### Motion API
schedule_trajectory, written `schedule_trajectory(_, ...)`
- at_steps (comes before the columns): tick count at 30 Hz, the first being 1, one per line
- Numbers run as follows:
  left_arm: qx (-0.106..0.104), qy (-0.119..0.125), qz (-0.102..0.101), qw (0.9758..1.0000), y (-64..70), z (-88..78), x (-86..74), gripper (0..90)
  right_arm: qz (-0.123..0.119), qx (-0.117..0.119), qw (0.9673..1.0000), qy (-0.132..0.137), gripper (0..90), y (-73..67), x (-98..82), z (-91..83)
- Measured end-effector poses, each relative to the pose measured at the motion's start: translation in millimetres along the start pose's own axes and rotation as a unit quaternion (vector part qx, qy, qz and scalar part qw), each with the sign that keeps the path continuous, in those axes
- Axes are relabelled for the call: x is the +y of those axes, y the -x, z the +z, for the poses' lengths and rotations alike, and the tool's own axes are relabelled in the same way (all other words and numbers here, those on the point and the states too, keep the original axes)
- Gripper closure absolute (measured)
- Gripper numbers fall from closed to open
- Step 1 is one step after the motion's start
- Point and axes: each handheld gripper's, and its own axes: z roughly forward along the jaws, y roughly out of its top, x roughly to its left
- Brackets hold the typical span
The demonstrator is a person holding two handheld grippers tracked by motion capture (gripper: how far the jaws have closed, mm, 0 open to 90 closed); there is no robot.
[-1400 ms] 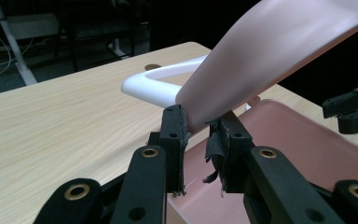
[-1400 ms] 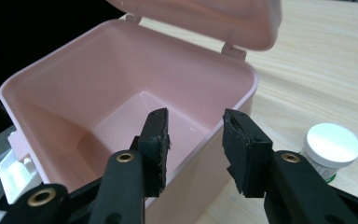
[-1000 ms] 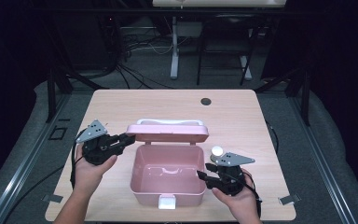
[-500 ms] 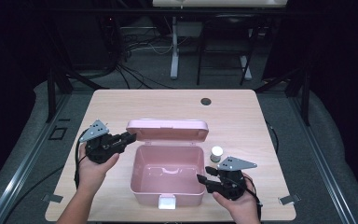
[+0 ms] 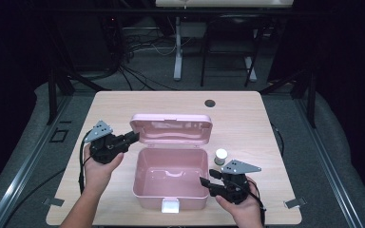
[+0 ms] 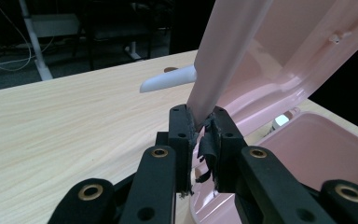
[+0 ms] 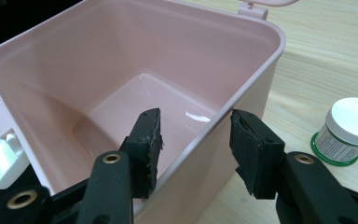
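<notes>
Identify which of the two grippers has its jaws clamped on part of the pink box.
The left gripper: its jaws pinch the lid edge. The right gripper only straddles the box wall, pads apart from it.

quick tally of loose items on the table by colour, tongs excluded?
Pink: 1, the open pink plastic hinged box
White: 1, the small white-capped jar beside the box
Black: 1, the small round black disc near the far edge of the light wooden table
Total: 3

Pink lid point(image 6: 242, 51) cut off at top edge, jar point(image 7: 345, 131) label too small to read
</notes>
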Motion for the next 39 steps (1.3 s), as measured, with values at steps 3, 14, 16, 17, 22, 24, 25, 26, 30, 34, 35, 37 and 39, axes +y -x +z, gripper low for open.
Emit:
schedule_trajectory(3, 0.001, 0.001, -0.003, 1.0, -1.2, 1.5, -0.4, 81.6, 0.0, 0.0, 1.0, 0.001, 53.3, 0.0, 0.0, 0.4)
schedule_trajectory(14, 0.001, 0.001, -0.004, 1.0, -5.1, 5.5, -0.8, 83.0, 0.001, 0.001, 1.0, 0.002, 52.8, 0.6, -0.4, 1.6)
schedule_trajectory(16, 0.0, 0.0, -0.004, 1.0, -5.9, 6.3, -0.4, 83.5, 0.001, 0.001, 1.0, 0.002, 52.7, 1.0, -0.4, 1.8)
schedule_trajectory(17, 0.001, -0.003, -0.004, 1.0, -6.2, 6.2, 0.0, 83.7, 0.002, 0.002, 1.0, 0.002, 52.7, 1.0, -0.4, 1.9)
schedule_trajectory(22, 0.007, -0.013, -0.009, 0.9998, -6.8, 8.4, 2.8, 84.9, 0.007, 0.003, 1.0, 0.0, 52.5, 1.2, -0.5, 2.5)
schedule_trajectory(24, 0.011, -0.016, -0.01, 0.9998, -6.3, 9.3, 4.1, 85.3, 0.008, 0.003, 1.0, 0.002, 52.5, 1.4, -0.5, 3.0)
schedule_trajectory(25, 0.011, -0.016, -0.011, 0.9997, -6.8, 9.9, 4.4, 85.4, 0.008, 0.003, 1.0, 0.002, 52.4, 1.4, -0.5, 3.0)
schedule_trajectory(26, 0.011, -0.017, -0.013, 0.9997, -7.2, 10.2, 4.8, 85.5, 0.007, 0.003, 1.0, 0.002, 52.4, 1.5, -0.6, 3.1)
schedule_trajectory(30, 0.008, -0.027, -0.02, 0.9994, -8.9, 10.8, 7.1, 85.9, 0.011, 0.005, 0.9999, 0.003, 52.1, 2.4, -1.1, 3.6)
schedule_trajectory(34, 0.013, -0.034, -0.03, 0.9989, -9.5, 13.3, 10.4, 86.2, 0.014, 0.007, 0.9999, 0.004, 52.0, 3.2, -1.2, 4.4)
schedule_trajectory(35, 0.014, -0.038, -0.032, 0.9987, -9.8, 13.6, 11.1, 86.3, 0.014, 0.006, 0.9999, 0.003, 52.0, 3.3, -1.0, 4.4)
schedule_trajectory(37, 0.015, -0.038, -0.036, 0.9985, -10.6, 15.3, 11.6, 86.5, 0.017, 0.007, 0.9998, 0.003, 51.9, 3.0, -1.0, 4.9)
schedule_trajectory(39, 0.016, -0.04, -0.043, 0.9982, -12.1, 17.0, 12.2, 86.6, 0.017, 0.006, 0.9998, 0.002, 51.9, 3.3, -1.0, 5.0)
